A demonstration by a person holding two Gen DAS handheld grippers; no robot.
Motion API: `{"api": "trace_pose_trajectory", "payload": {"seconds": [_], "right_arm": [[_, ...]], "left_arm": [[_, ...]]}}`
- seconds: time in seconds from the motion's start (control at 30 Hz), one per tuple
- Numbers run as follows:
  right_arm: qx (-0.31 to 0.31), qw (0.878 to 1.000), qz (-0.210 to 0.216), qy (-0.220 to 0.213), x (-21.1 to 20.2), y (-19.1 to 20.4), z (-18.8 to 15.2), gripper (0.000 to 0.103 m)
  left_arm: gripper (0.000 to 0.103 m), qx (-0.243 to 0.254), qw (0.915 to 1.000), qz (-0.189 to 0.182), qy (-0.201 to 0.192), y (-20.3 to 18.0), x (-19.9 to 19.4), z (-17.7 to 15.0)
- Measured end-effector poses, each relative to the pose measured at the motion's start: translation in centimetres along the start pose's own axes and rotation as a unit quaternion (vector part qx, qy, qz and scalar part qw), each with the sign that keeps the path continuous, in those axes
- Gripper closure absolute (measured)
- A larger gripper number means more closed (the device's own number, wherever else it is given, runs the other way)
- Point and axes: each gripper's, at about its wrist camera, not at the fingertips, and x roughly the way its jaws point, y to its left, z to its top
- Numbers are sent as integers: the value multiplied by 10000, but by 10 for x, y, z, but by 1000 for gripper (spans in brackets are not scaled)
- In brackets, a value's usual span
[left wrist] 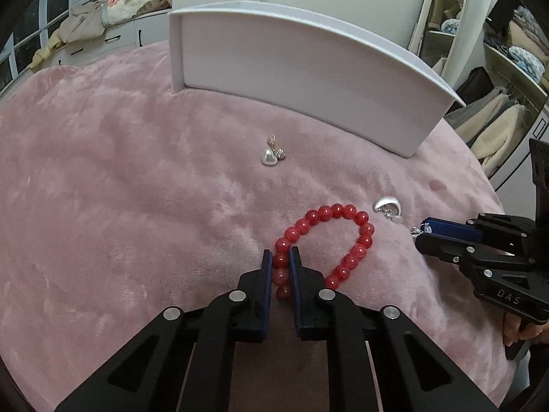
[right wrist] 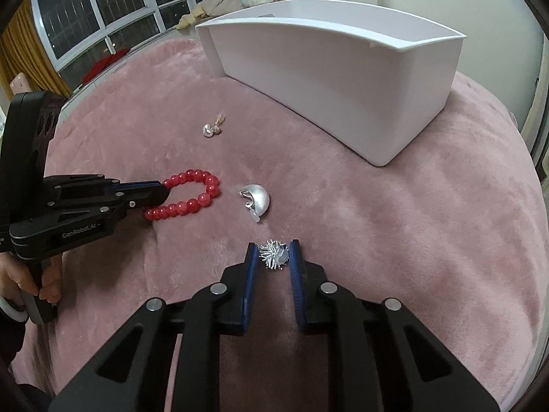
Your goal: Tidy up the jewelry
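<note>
Both grippers, left gripper (left wrist: 281, 255) and right gripper (right wrist: 273, 252): black angular linkage arms, silver rivets, blue-lined jaws; white lettering along the side bodies.

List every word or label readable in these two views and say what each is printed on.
"DAS": on the body of the right hand-held gripper, seen from the left wrist view.
"GenRobot.AI": on the body of the left hand-held gripper, seen from the right wrist view.
Nothing else readable.
</note>
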Motion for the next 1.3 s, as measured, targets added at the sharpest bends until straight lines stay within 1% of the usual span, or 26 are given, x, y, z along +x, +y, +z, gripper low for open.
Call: {"api": "trace_pose_trajectory", "payload": {"seconds": [0.23,0.37,0.57,0.67,0.8,1.0,1.2,1.3], "right_arm": [[91,9998,60,-148,-13,-4,1,84],[102,9996,101,-263,-21,-4,3,84],[116,9987,135,-475,-38,-6,14,84],[58,9979,144,-626,-49,-6,25,84],[-41,9960,152,-878,-66,-5,42,84],[-97,9911,125,-1323,-93,-12,78,84],[-200,9879,46,-1538,-104,-20,106,84],[-275,9867,-7,-1602,-106,-22,122,84]], "left_arm": [[88,-28,9998,-124,-155,-2,-19,14],[88,92,9994,-140,-310,-8,-34,28],[88,144,9980,-232,-577,-20,-57,52],[88,159,9970,-276,-709,-25,-67,62],[88,177,9953,-241,-926,-31,-83,79],[88,294,9913,-328,-1236,-38,-106,112],[88,464,9869,-375,-1498,-49,-119,149],[88,640,9851,-337,-1563,-58,-121,166]]}}
